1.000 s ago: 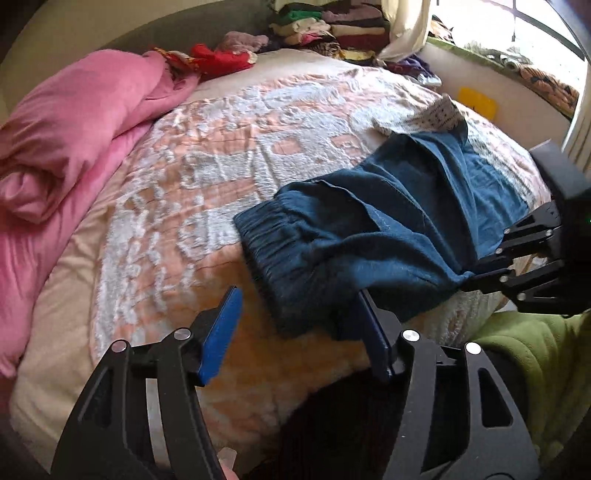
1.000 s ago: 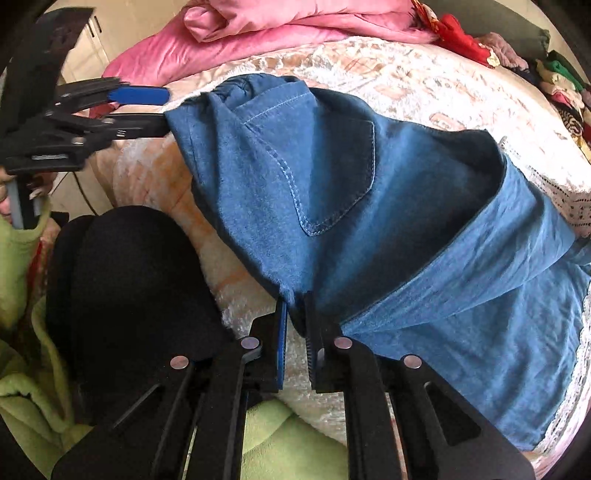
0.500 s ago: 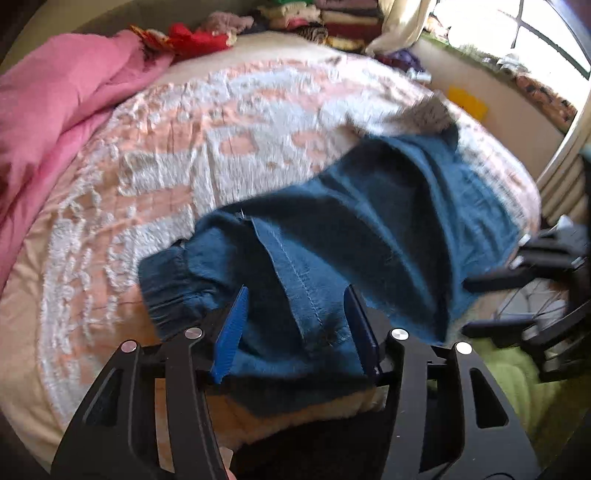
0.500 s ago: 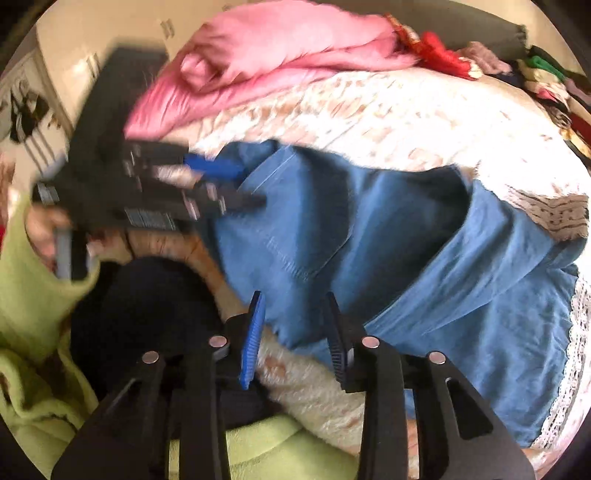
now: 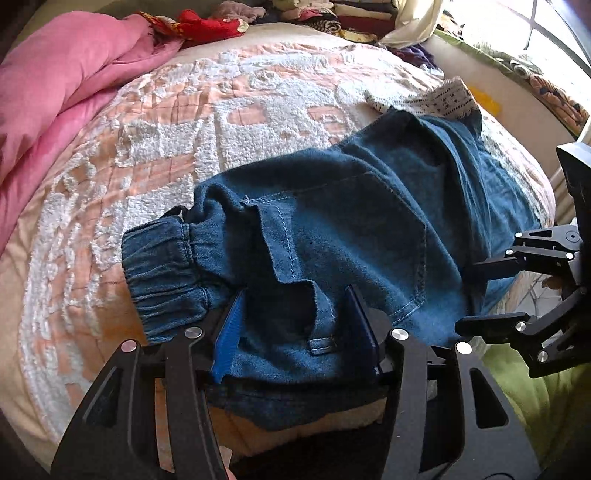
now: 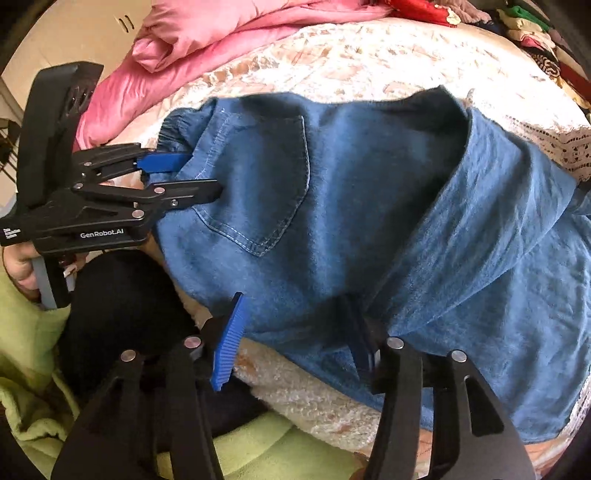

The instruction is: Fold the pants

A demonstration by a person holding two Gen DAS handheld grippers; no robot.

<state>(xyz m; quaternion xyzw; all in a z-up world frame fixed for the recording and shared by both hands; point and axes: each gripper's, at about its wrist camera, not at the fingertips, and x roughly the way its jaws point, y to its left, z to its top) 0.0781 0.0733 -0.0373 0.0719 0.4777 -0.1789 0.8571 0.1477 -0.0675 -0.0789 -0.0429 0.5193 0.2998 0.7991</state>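
Blue denim pants [image 5: 351, 236] lie on the bed near its front edge, back pocket up, elastic waistband [image 5: 162, 266] at the left. They fill the right wrist view [image 6: 369, 206]. My left gripper [image 5: 299, 325] is open, its jaws straddling the waist end of the pants. It shows from the side in the right wrist view [image 6: 192, 177]. My right gripper [image 6: 295, 332] is open at the front edge of the pants, near the crotch fold. It shows at the right in the left wrist view [image 5: 476, 295].
The peach and white bedspread [image 5: 184, 122] covers the bed. A pink duvet [image 5: 55, 92] is heaped at the far left. Stacked clothes [image 5: 332, 14] sit at the back. Lime green fabric [image 6: 44, 369] and dark cloth [image 6: 122, 314] lie below the bed's front edge.
My right gripper opened and let go of the pants. My left gripper moved onto the waist end. The pants dropped flat on the bed.
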